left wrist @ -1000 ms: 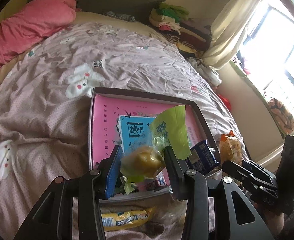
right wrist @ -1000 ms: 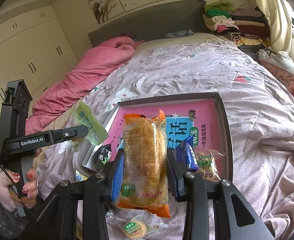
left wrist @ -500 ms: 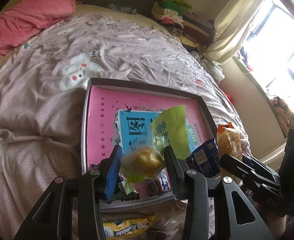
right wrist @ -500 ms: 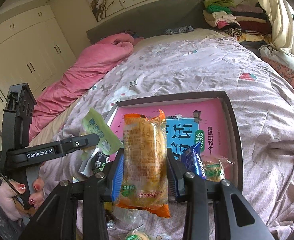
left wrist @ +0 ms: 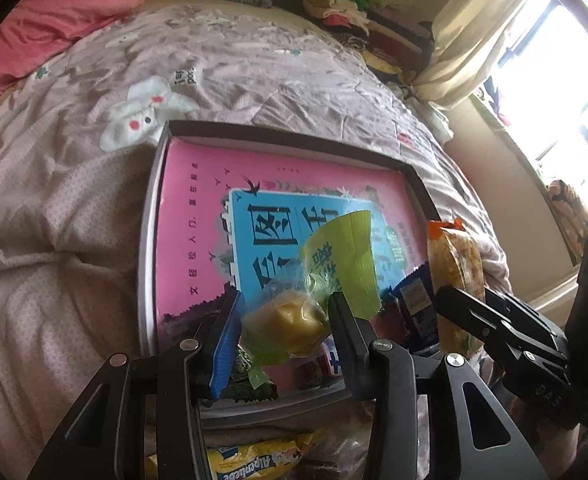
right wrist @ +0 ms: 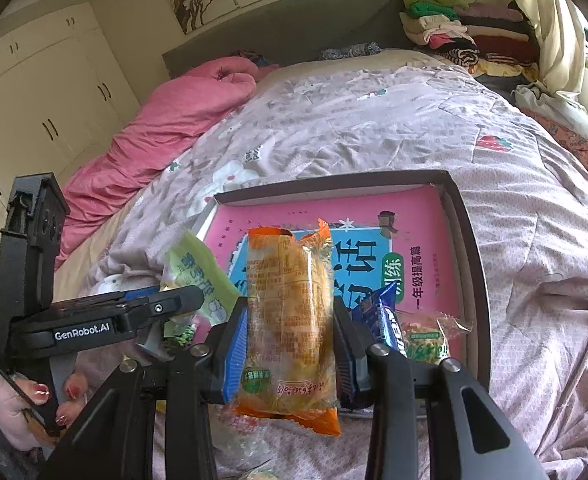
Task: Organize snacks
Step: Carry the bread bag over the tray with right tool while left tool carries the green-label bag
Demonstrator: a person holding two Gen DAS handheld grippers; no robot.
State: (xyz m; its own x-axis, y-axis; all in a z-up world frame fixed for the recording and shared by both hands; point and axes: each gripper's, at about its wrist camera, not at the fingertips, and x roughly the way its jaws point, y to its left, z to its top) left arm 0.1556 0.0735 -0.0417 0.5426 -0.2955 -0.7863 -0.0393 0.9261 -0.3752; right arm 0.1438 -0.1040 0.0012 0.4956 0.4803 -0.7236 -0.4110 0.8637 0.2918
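the landmark is the shallow dark-rimmed box [left wrist: 149, 240] lying on the mauve rabbit-print quilt [left wrist: 53, 184], its floor covered by a pink and blue book cover [left wrist: 197, 216]. left of the box's near corner, a hand with red-painted nails [right wrist: 33, 408] holds the left gripper [left wrist: 283, 322], whose jaws are drawn in to a narrow gap and press on a yellow cake in a clear wrapper with a light green printed top [left wrist: 289, 320]; the cake hangs over the box's near edge. under it, inside the box at that edge, lies a small dark green packet [left wrist: 249, 380], and outside the box, on the quilt just in front of it, a yellow candy bag with blue lettering [left wrist: 253, 462]. further right, the right gripper [right wrist: 289, 344] is likewise narrowed and clamps an upright long orange and clear bread packet [right wrist: 289, 320] over the box's near edge. right of that, inside the box's near right corner, a blue biscuit packet [right wrist: 386, 320] stands tilted beside a clear packet with a green label [right wrist: 426, 340]. beyond the box's far left corner lies a bunched pink duvet [right wrist: 165, 132].
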